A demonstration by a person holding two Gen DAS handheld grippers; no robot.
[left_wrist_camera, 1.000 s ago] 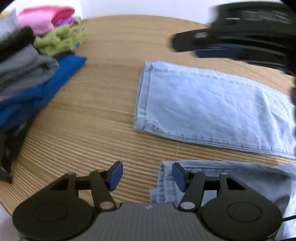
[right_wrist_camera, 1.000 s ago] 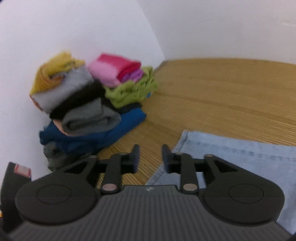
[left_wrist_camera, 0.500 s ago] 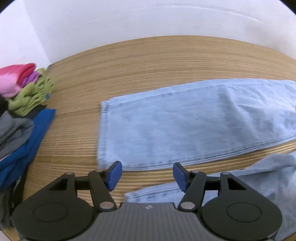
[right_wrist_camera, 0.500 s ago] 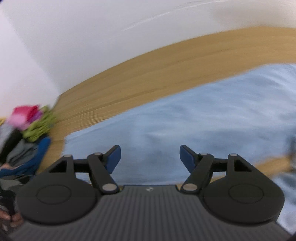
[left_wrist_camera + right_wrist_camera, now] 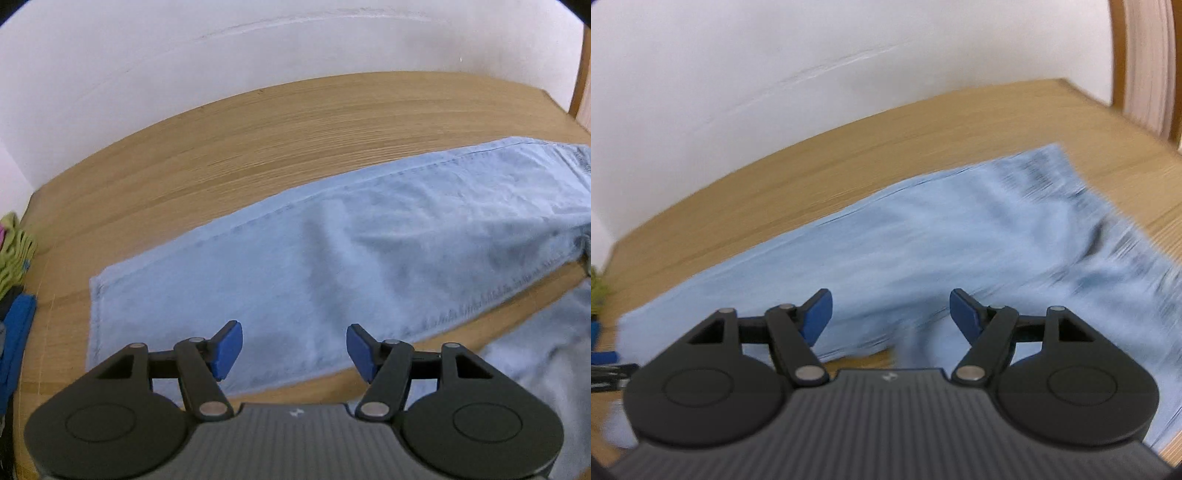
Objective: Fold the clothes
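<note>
A pair of light blue jeans [image 5: 332, 266] is lying spread flat on the wooden desk [image 5: 258, 136], one leg stretching from its hem at the left across to the right edge of the left wrist view, where stitched seams are showing. A second fold of the same pale denim is lying nearer the camera at the lower right of that view, with a strip of bare desk showing between the two. The left gripper [image 5: 293, 347] is hanging over the near edge of the leg, its blue-padded jaws standing wide with nothing between them; whether the pads are touching the cloth below cannot be told. The right gripper [image 5: 891, 315] is likewise standing wide over the jeans [image 5: 942, 236] and is gripping nothing; its view is blurred, so finer detail of the fabric is not readable. A pile of folded clothes [image 5: 14, 280], green and dark blue among them, is sitting at the far left edge of the desk, well apart from the jeans. A white wall [image 5: 221, 55] is running behind the desk.
</note>
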